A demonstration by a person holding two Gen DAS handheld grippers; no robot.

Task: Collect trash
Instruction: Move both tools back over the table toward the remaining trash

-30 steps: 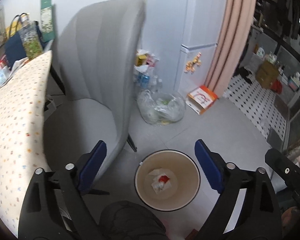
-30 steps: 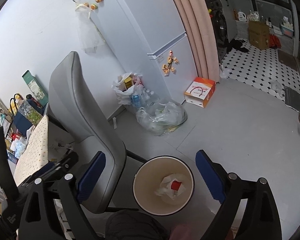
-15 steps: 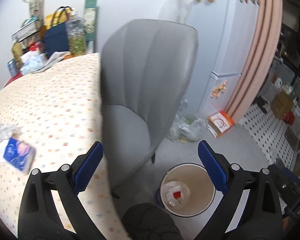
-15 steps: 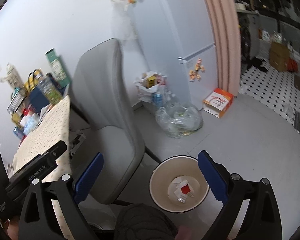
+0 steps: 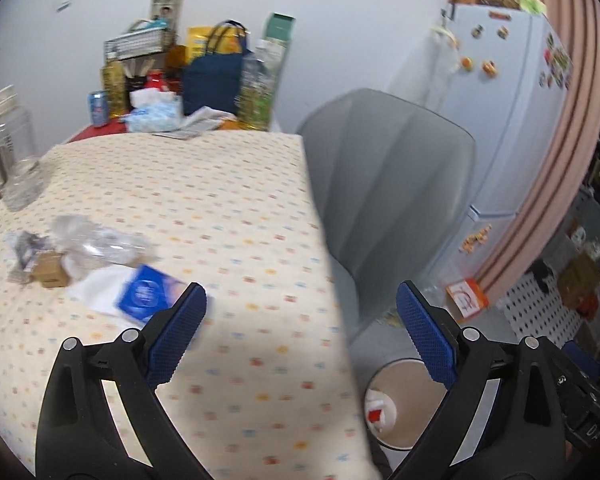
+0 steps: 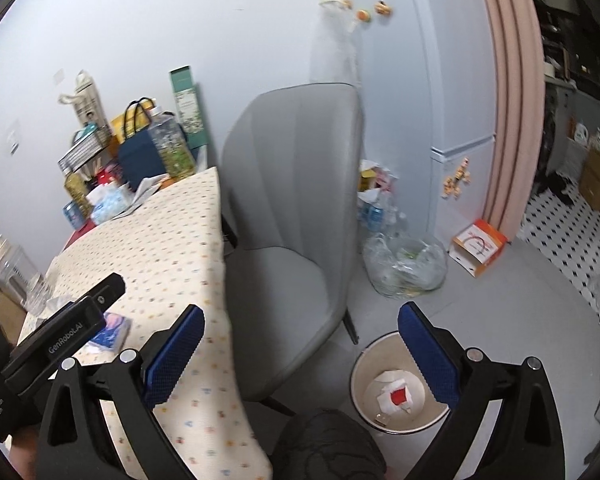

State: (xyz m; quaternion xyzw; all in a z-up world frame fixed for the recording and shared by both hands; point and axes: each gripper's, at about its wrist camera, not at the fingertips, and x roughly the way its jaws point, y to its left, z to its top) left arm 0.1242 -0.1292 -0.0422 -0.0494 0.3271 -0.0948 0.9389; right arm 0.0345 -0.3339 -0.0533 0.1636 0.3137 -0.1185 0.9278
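Across the lower edge of the left wrist view, the left gripper [image 5: 302,330] stands with its jaws wide apart and nothing between them. Its blue pads [image 5: 176,336] frame the patterned tablecloth of the table [image 5: 204,216]. Left of centre on the cloth lies the trash: a blue packet [image 5: 146,296] on white paper, a crumpled clear plastic wrapper [image 5: 96,242], and a small brown box [image 5: 52,274] just beside it. The picture is blurred here, so finer detail cannot be told.

At the lower right of the same view, the waste bin [image 5: 400,408] stands on the floor beside the table, with a white-and-red scrap [image 5: 378,414] inside.

In the right wrist view, the right gripper [image 6: 300,346] occupies the lower edge, its jaws having just been opening to full spread, with nothing between them. The bin [image 6: 358,384] sits at lower centre-right, partly behind the right-hand pad. The grey chair [image 6: 292,208] fills the centre, between table and fridge [image 6: 444,80]. A clear bag [image 6: 404,268] of rubbish rests on the floor near the fridge.
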